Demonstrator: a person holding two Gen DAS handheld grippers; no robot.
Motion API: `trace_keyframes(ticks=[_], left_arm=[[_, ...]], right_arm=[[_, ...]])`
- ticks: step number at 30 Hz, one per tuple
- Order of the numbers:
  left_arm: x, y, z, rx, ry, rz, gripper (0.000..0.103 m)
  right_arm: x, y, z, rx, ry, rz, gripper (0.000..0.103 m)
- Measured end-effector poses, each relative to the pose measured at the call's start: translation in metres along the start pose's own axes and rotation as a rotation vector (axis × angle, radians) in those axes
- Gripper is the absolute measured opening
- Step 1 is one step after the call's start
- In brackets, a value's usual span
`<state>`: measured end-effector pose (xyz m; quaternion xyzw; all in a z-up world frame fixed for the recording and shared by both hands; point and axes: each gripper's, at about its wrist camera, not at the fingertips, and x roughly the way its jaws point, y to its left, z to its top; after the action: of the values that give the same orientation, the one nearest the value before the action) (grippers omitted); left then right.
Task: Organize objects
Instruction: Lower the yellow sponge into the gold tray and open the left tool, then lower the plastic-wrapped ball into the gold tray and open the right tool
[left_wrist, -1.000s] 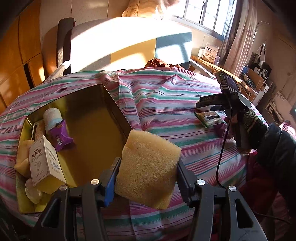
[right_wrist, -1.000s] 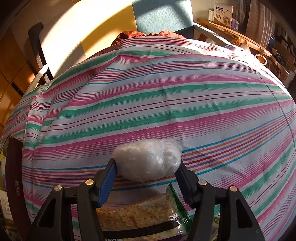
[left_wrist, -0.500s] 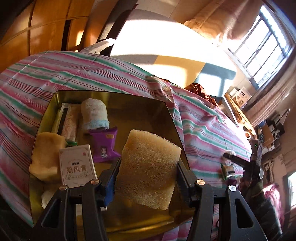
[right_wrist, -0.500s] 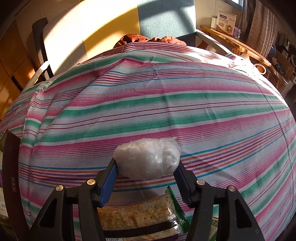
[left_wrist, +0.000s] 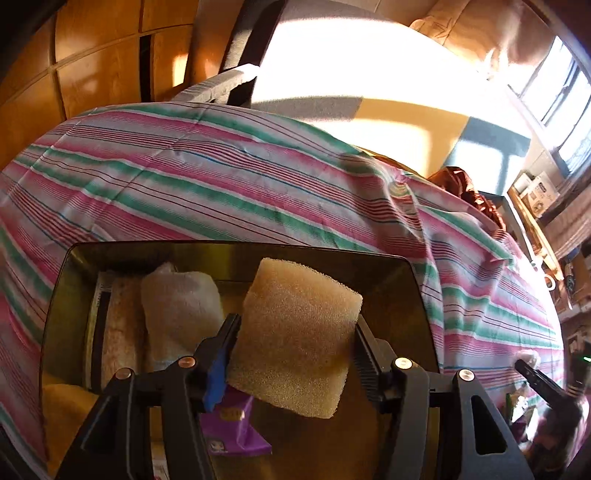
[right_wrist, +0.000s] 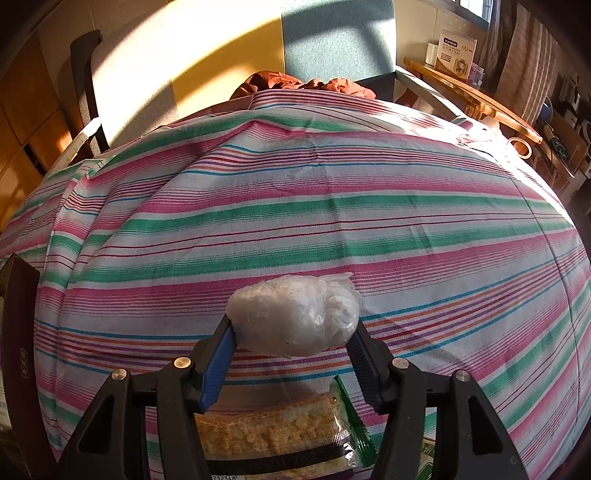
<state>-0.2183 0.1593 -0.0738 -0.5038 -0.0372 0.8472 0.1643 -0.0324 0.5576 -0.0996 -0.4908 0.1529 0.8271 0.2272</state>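
In the left wrist view, the left hand-held gripper is clamped on a yellow sponge, which sits tilted between the two fingers and hangs over a gold metal tin. Directly below the gripper inside the tin lies a purple packet. To its left, at the near edge, is a soft yellow lump. Farther in, a rolled white cloth lies beside a long wrapped packet that rests along the left wall of the tin. The tin stands on a tabletop covered by a pink, green and white striped cloth. Beyond the tabletop stands a dark-framed chair, and wooden cabinet doors close off the left. At the far right edge, the tip of the other gripper shows over the cloth.

In the right wrist view, the right hand-held gripper is clamped on a white bundle wrapped in clear plastic, held above the striped cloth. Just below the fingers, a pack of crackers in clear wrap with a green end lies on the cloth. A dark box edge stands at the left border. Past the far side of the tabletop are a rust-coloured garment and a wooden shelf bearing a white carton.
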Motion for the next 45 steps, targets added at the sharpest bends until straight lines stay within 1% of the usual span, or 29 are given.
trace_keyframes(ticks=[2, 4, 6, 8, 10, 13, 17, 21, 24, 27, 30, 35, 39, 41, 43, 45], left_arm=[[0.015, 0.0, 0.001, 0.015, 0.022, 0.033, 0.061], [0.024, -0.001, 0.001, 0.039, 0.029, 0.077, 0.065], [0.027, -0.003, 0.001, 0.06, 0.018, 0.094, 0.078], [0.026, -0.004, 0.0, 0.073, 0.012, 0.104, 0.081], [0.022, -0.004, -0.001, 0.089, 0.001, 0.108, 0.081], [0.008, -0.008, -0.005, 0.117, -0.045, 0.118, 0.081], [-0.023, -0.013, -0.011, 0.158, -0.125, 0.104, 0.081], [-0.057, -0.016, -0.03, 0.19, -0.186, 0.077, 0.086], [-0.078, -0.013, -0.05, 0.187, -0.191, 0.045, 0.086], [-0.095, -0.009, -0.073, 0.19, -0.192, 0.033, 0.086], [-0.11, -0.002, -0.097, 0.193, -0.197, 0.036, 0.086], [-0.131, 0.014, -0.128, 0.196, -0.215, 0.069, 0.086], [-0.139, 0.028, -0.142, 0.162, -0.209, 0.07, 0.086], [-0.141, 0.034, -0.146, 0.149, -0.203, 0.067, 0.086], [-0.141, 0.038, -0.148, 0.135, -0.197, 0.06, 0.086], [-0.141, 0.042, -0.15, 0.124, -0.195, 0.052, 0.086]], right_arm=[[0.001, 0.001, 0.0, -0.004, 0.002, -0.003, 0.059], [0.001, 0.002, 0.0, -0.01, 0.002, -0.004, 0.059], [0.002, 0.002, 0.0, -0.016, 0.002, -0.006, 0.059], [0.003, 0.003, 0.0, -0.02, 0.004, -0.007, 0.059], [0.003, 0.004, 0.0, -0.025, 0.002, -0.009, 0.059], [0.002, 0.006, 0.0, -0.036, -0.005, -0.016, 0.059], [-0.001, 0.01, 0.0, -0.053, -0.021, -0.021, 0.059], [-0.002, 0.015, 0.0, -0.079, -0.035, -0.025, 0.059], [-0.004, 0.018, -0.001, -0.094, -0.046, -0.023, 0.059], [-0.007, 0.023, -0.002, -0.114, -0.061, -0.018, 0.059], [-0.011, 0.028, -0.003, -0.131, -0.075, -0.014, 0.059], [-0.02, 0.035, -0.003, -0.153, -0.107, -0.004, 0.059], [-0.03, 0.048, -0.007, -0.187, -0.135, 0.012, 0.059], [-0.043, 0.063, -0.011, -0.224, -0.165, 0.038, 0.059], [-0.056, 0.083, -0.015, -0.26, -0.187, 0.082, 0.059], [-0.07, 0.109, -0.021, -0.29, -0.201, 0.15, 0.059]])
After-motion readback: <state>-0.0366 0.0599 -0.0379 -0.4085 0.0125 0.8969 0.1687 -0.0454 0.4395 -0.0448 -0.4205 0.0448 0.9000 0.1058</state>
